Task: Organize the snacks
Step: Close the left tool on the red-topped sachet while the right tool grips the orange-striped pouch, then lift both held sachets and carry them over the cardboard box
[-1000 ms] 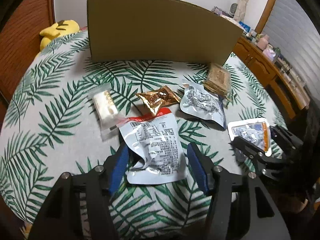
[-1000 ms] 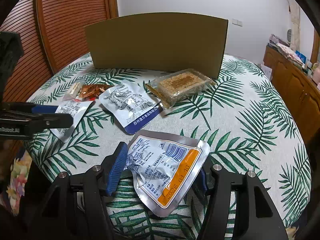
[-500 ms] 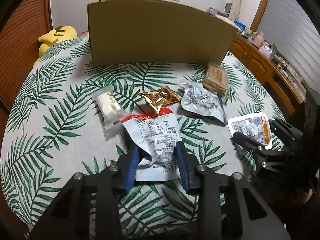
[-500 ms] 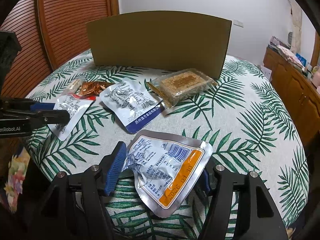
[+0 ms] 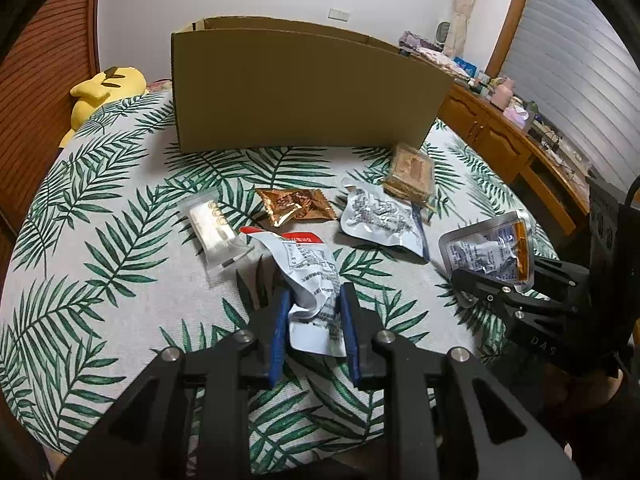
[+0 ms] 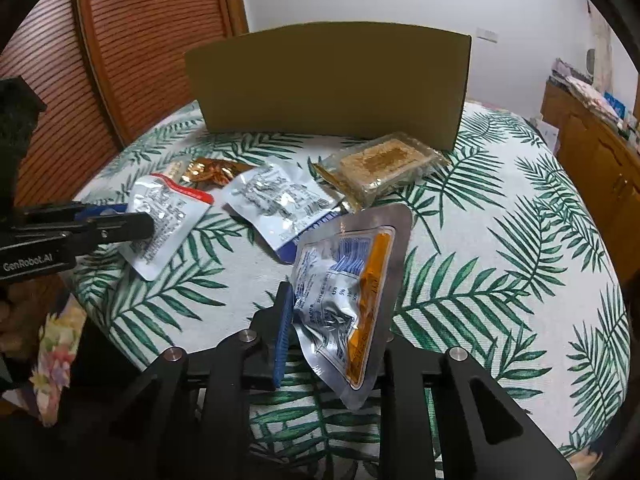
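On inspection, the left gripper (image 5: 314, 312) had its blue pads (image 5: 281, 332) on either side of a white, red-topped snack pouch (image 5: 310, 276). The jaws were closing on it, and the pouch was crumpled between them, its red end raised off the leaf-print tablecloth (image 5: 100, 240). In the right wrist view the same pouch (image 6: 164, 220) sat pinched in that gripper (image 6: 132, 222) at the left of the table.

The right gripper (image 6: 332, 320) was clamped narrow on a silver pouch with an orange stripe (image 6: 348, 292). That pouch stood tilted on edge between the fingers, its upper corner lifted clear of the cloth. From the left wrist view it (image 5: 490, 248) appeared at the right side of the table, pinched in the black fingers of the right gripper (image 5: 480, 284).

Remaining snacks lay flat on the cloth:
- a clear-wrapped white bar (image 5: 212, 224), left of the group
- a copper foil packet (image 5: 296, 206), just beside it
- a silver pouch with blue edging (image 5: 382, 220)
- a clear-wrapped brown brittle slab (image 5: 412, 174), overlapping the corner of that pouch

An open cardboard box (image 5: 304, 88) stood upright behind all the snacks, apart from them. A yellow plush toy (image 5: 104, 88) rested at the far left edge, and a wooden cabinet (image 5: 504, 148) ran along the right wall
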`<state>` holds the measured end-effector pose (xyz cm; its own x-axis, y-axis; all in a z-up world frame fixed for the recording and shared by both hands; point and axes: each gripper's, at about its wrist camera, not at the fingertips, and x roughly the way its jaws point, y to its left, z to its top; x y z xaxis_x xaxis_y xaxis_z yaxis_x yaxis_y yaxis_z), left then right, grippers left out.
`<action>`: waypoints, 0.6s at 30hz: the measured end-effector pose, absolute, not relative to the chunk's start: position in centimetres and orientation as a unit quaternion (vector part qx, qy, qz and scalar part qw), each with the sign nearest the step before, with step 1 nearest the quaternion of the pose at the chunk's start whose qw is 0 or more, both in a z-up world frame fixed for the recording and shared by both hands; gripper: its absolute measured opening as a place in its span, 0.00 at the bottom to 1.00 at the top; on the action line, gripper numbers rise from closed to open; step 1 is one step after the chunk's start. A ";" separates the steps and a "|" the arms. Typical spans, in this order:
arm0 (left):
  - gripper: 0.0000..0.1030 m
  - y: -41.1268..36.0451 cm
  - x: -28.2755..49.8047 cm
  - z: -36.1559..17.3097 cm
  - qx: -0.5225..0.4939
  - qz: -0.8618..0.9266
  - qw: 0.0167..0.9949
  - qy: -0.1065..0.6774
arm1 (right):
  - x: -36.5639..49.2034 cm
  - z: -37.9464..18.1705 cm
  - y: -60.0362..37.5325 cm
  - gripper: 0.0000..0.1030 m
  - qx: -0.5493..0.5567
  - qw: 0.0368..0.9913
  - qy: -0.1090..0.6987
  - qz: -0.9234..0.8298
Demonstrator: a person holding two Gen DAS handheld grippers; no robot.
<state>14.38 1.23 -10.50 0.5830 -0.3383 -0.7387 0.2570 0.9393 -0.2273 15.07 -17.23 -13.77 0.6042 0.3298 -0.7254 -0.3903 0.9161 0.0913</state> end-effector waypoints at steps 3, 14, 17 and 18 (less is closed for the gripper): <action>0.21 1.3 14.3 -10.4 -0.049 -0.169 0.890 0.421 | 14.8 -13.3 -17.3 0.19 -0.037 0.898 0.389 0.201; 0.21 1.3 13.8 -9.1 -0.056 -0.177 0.899 0.396 | 14.4 -12.1 -17.9 0.18 -0.021 0.906 0.369 0.206; 0.21 1.4 13.7 -8.6 -0.055 -0.177 0.903 0.387 | 14.3 -11.5 -18.0 0.18 -0.019 0.909 0.361 0.207; 0.21 1.4 13.6 -8.3 -0.055 -0.177 0.905 0.383 | 14.3 -11.3 -18.1 0.18 -0.019 0.911 0.358 0.206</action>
